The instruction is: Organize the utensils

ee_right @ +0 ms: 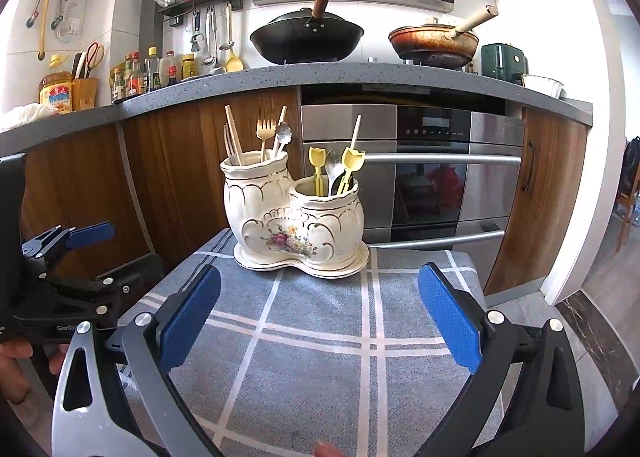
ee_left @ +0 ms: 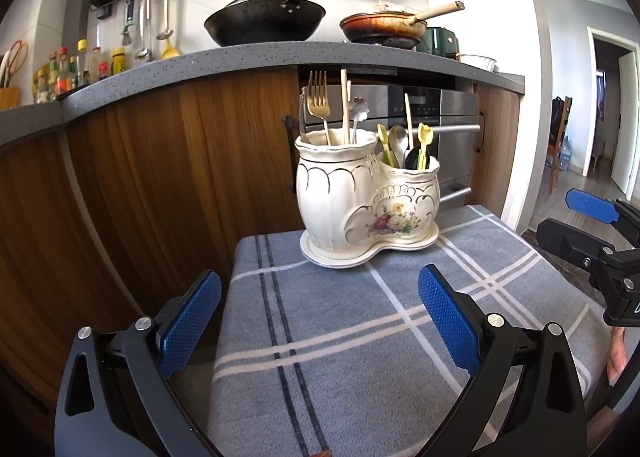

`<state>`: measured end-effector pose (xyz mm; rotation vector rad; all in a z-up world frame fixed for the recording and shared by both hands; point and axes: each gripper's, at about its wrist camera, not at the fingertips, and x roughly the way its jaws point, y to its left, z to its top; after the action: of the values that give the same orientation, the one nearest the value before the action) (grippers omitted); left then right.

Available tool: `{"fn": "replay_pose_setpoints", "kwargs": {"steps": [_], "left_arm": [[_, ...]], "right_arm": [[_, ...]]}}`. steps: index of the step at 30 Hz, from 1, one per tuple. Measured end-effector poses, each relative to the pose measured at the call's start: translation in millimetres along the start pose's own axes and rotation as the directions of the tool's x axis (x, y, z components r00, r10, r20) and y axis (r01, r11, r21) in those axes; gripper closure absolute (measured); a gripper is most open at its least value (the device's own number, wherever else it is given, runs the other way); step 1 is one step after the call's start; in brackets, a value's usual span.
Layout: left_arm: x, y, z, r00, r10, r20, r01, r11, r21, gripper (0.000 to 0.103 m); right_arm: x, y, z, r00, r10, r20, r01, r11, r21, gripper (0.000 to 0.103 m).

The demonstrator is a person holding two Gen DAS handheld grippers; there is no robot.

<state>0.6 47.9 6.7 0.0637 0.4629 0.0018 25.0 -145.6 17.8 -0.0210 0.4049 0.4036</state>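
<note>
A cream ceramic two-pot utensil holder (ee_left: pixel 360 197) (ee_right: pixel 296 221) with a flower print stands on a blue plaid cloth (ee_left: pixel 340 337) (ee_right: pixel 320 337). Its taller pot holds a gold fork (ee_left: pixel 319 97) (ee_right: pixel 266 129), chopsticks (ee_left: pixel 344 105) and a flower-handled spoon (ee_left: pixel 358 109). The lower pot holds yellow tulip-topped picks (ee_right: pixel 352 159), a metal spoon (ee_left: pixel 398 141) and one chopstick. My left gripper (ee_left: pixel 320 321) is open in front of the holder, nothing between its pads. My right gripper (ee_right: pixel 320 317) is open too, also short of the holder and empty.
Behind the cloth-covered stand run wood cabinet doors (ee_left: pixel 160 177) and a steel oven (ee_right: pixel 432 177) under a grey counter (ee_right: pixel 320 73) with two pans. The right gripper (ee_left: pixel 592 225) shows at the left view's right edge. A doorway (ee_left: pixel 612 109) opens at right.
</note>
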Motion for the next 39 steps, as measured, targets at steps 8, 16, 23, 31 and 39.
{"fn": "replay_pose_setpoints", "kwargs": {"steps": [8,16,23,31,39], "left_arm": [[-1.0,0.7,-0.7,1.000,-0.004,0.000,0.004,1.000,-0.006,0.005],[-0.4,-1.1,-0.4,1.000,-0.008,-0.002,0.008,1.000,0.000,0.005],[-0.5,-1.9,0.0,1.000,-0.012,-0.004,0.012,1.000,0.002,0.005],[0.4,-4.3,0.7,1.000,-0.016,-0.006,0.016,1.000,0.008,0.005],[2.0,-5.0,0.4,1.000,-0.022,-0.009,0.022,1.000,0.006,0.005]], "right_arm": [[3.2,-1.5,0.7,1.000,-0.002,-0.009,0.002,1.000,0.005,0.006],[4.7,0.3,0.4,1.000,-0.006,-0.013,0.005,1.000,-0.007,0.006],[4.7,-0.7,-0.6,1.000,-0.010,-0.012,0.010,1.000,-0.006,0.006],[5.1,-2.0,-1.7,1.000,-0.016,-0.014,0.016,1.000,-0.004,0.006],[5.2,-3.2,-2.7,1.000,-0.017,-0.021,0.017,1.000,-0.004,0.006]]}}
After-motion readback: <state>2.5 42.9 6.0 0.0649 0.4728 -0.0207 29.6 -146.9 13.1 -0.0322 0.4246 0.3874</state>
